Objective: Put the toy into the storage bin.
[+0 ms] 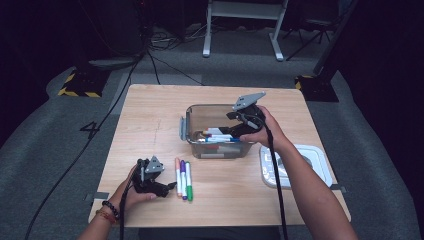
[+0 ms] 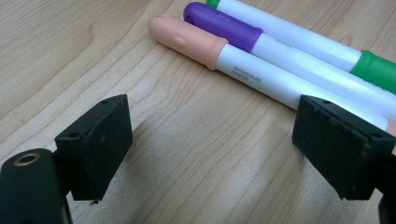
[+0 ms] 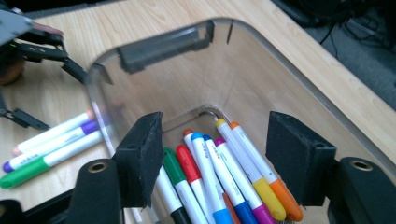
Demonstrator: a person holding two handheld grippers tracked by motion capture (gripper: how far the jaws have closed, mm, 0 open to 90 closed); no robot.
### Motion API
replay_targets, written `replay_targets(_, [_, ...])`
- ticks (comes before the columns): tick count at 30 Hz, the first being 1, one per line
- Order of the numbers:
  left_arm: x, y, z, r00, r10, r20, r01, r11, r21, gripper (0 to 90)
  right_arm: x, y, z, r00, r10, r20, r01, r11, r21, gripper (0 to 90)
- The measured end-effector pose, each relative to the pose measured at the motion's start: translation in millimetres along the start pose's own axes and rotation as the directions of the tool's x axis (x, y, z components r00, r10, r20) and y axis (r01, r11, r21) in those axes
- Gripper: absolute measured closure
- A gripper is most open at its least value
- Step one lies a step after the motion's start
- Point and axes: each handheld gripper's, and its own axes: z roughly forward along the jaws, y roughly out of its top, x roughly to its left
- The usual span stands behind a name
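While wide apart, right claw (image 3: pixel 212 161) above boxed markers (image 3: pixel 219 177).

Wooden table (image 1: pixel 150 120): markers (image 1: pixel 183 178), container (image 1: pixel 216 131), lid (image 1: pixel 296 165).

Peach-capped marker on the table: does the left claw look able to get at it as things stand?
Probably yes. The left claw is open and low over the table, and the peach-capped marker lies just ahead on the near side of the row, with bare wood between.
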Motion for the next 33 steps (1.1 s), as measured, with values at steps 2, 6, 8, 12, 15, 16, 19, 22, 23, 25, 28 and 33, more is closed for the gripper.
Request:
replay_targets(2, [0.0, 0.0, 0.0, 1.0, 0.0, 0.0, 0.0, 1.0, 0.0, 12.7, 7.1, -0.5, -6.1, 0.9998, -0.014, 0.01, 0.014, 1.0, -0.01, 35.7])
replay_targets(6, [0.0, 0.0, 0.0, 1.0, 0.0, 0.0, 0.0, 1.0, 0.0, 12.7, 20.9, -3.4, -19.5, 0.9991, -0.042, 0.002, 0.042, 0.998, -0.047, 32.5])
replay_targets(8, [0.0, 0.0, 0.0, 1.0, 0.0, 0.0, 0.0, 1.0, 0.0, 12.7, 28.7, -6.1, -24.2, 0.9985, -0.053, 0.009, 0.054, 0.997, -0.058, 31.7])
replay_targets(12, [0.0, 0.0, 0.0, 1.0, 0.001, 0.0, -0.001, 1.0, 0.0, 12.7, 45.6, -13.6, -32.9, 0.9977, -0.067, 0.002, 0.067, 0.993, -0.092, 31.4])
replay_targets(15, [0.0, 0.0, 0.0, 1.0, 0.001, 0.0, -0.001, 1.0, 0.0, 12.7, 56.8, -19.4, -36.4, 0.9973, -0.072, -0.012, 0.07, 0.991, -0.112, 31.3])
replay_targets(16, [0.0, 0.0, 0.0, 1.0, 0.001, 0.0, -0.001, 1.0, 0.0, 12.7, 60.5, -22.1, -37.0, 0.9972, -0.074, -0.014, 0.072, 0.99, -0.118, 31.2])
replay_targets(19, [0.0, 0.0, 0.0, 1.0, 0.001, 0.0, -0.001, 1.0, 0.0, 12.7, 71.5, -31.4, -35.4, 0.9973, -0.068, -0.028, 0.064, 0.99, -0.123, 31.1])
replay_targets(22, [-0.1, 0.0, 0.0, 1.0, 0.0, 0.0, 0.0, 1.0, 0.0, 12.7, 83.5, -40.5, -33.1, 0.9962, -0.075, -0.044, 0.069, 0.989, -0.128, 31.1])
replay_targets(23, [0.0, 0.0, 0.0, 1.0, 0.0, 0.0, 0.0, 1.0, 0.0, 12.7, 86.9, -43.3, -31.9, 0.9962, -0.072, -0.05, 0.065, 0.989, -0.13, 31.1])
replay_targets(25, [0.0, 0.0, 0.0, 1.0, 0.0, 0.0, 0.0, 1.0, 0.0, 12.7, 95.0, -49.2, -26.5, 0.9957, -0.065, -0.067, 0.055, 0.989, -0.135, 31.0])
replay_targets(28, [0.1, 0.0, 0.0, 1.0, 0.001, 0.0, -0.001, 1.0, 0.0, 12.7, 105.0, -55.6, -15.2, 0.9944, -0.071, -0.078, 0.061, 0.991, -0.12, 31.0])
replay_targets(33, [0.0, 0.0, 0.0, 1.0, 0.001, 0.0, -0.001, 1.0, 0.0, 12.7, 117.3, -64.2, 12.9, 0.9933, -0.061, -0.098, 0.051, 0.994, -0.1, 31.4])
